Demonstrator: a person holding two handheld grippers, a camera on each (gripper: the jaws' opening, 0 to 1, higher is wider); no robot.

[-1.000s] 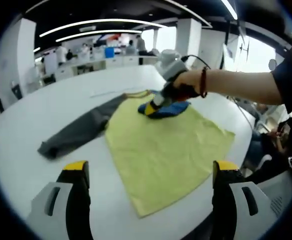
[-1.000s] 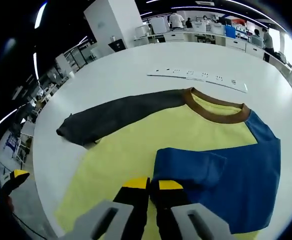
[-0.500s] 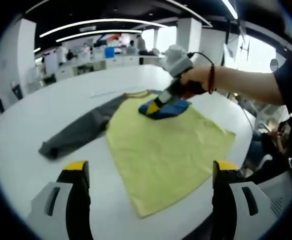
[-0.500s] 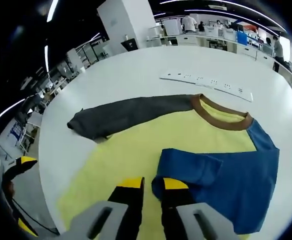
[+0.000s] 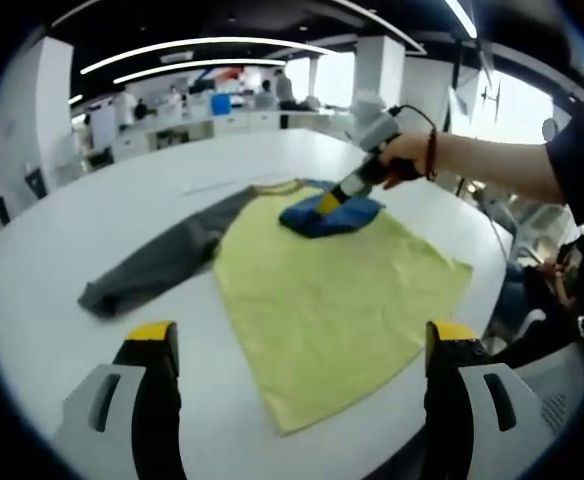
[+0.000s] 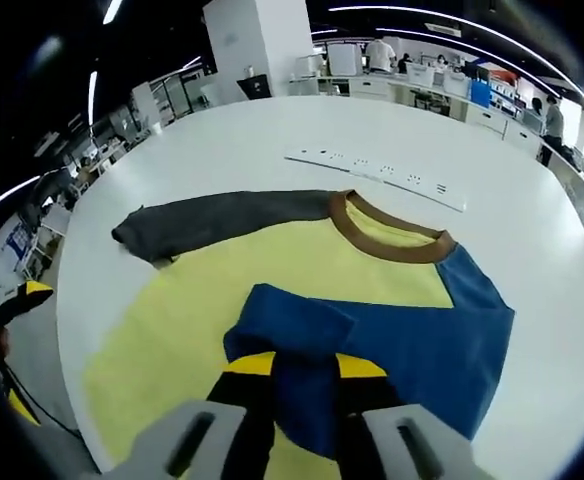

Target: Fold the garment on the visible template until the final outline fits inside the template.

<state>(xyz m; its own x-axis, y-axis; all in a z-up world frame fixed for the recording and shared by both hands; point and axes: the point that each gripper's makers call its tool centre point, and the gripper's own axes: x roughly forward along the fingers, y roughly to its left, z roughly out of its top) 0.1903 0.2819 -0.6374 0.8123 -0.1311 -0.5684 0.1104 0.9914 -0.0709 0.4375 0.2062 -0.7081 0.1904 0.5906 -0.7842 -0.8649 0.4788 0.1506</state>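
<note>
Right gripper view: fingers (image 6: 300,375) parted, blue sleeve (image 6: 372,335) folded across yellow shirt (image 6: 192,320); grey sleeve (image 6: 217,215) unfolded; left gripper (image 5: 297,345) wide, empty.

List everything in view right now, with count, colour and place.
Shirt: one, yellow body, brown collar, flat on table.
Blue sleeve: one, folded across the body.
Grey sleeve: one, stretched out sideways on table.
Strip: one, white with dark marks, on table beyond collar.
Table: one, white, round.
Left gripper: yellow tips, open, hovering near the hem.
Right gripper: yellow tips, open above the blue sleeve.
Hand: one, holding right gripper.
</note>
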